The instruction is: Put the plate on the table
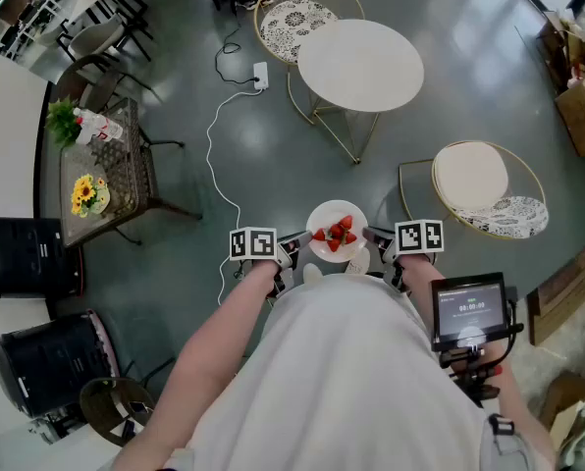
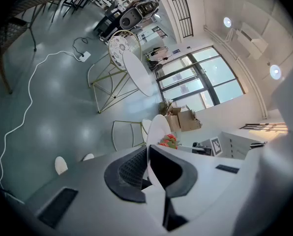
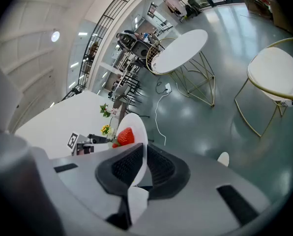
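While the plate (image 1: 337, 232) is off every surface, close in front of the person's body, only the two grippers support it. The left gripper (image 2: 147, 166) is clamped on the plate's left rim, one pad on each face of the thin edge. The right gripper (image 3: 144, 167) pinches the right rim in the same way. Strawberries (image 1: 338, 234) lie loose at the plate's centre. The round white table (image 1: 361, 65) stands far ahead, well apart from the plate, with its top bare.

Handling assessment:
- The plate appears rigid and smooth, so it is probably slippery under the pads and liable to break if dropped.
- Its weight looks modest. The loose fruit would roll at any tilt.
- Two opposed rim grips suit it, provided both sides are held level and lowered evenly.
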Demonstrator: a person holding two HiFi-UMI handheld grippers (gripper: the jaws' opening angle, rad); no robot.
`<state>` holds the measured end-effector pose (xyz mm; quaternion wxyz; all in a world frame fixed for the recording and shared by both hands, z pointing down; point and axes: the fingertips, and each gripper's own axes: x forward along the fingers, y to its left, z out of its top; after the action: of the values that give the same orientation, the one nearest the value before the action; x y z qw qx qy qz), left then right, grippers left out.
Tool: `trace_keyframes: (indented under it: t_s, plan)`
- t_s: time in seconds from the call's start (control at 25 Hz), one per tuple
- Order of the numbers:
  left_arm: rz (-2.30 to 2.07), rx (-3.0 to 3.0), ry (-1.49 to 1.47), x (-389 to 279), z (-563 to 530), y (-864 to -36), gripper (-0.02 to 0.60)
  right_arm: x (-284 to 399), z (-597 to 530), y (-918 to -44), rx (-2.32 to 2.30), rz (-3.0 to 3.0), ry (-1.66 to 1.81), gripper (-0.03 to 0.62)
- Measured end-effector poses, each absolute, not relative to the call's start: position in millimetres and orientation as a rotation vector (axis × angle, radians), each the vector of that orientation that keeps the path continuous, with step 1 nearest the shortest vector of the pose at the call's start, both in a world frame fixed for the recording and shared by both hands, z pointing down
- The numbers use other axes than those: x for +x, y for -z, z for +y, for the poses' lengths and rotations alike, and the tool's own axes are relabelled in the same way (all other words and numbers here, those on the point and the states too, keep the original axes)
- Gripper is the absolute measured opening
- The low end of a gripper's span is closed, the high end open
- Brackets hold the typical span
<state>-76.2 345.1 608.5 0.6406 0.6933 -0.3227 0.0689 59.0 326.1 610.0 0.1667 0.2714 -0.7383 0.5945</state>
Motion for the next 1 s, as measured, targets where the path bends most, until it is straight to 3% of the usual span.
trace_keyframes:
  t_s: [1.0]
  plan:
    - [-0.755,1.612,-0.139,-73.3,324.9,-602.1,0.017,63.2,306.0,-605.7,0.823,-2.161,-1.761,0.02]
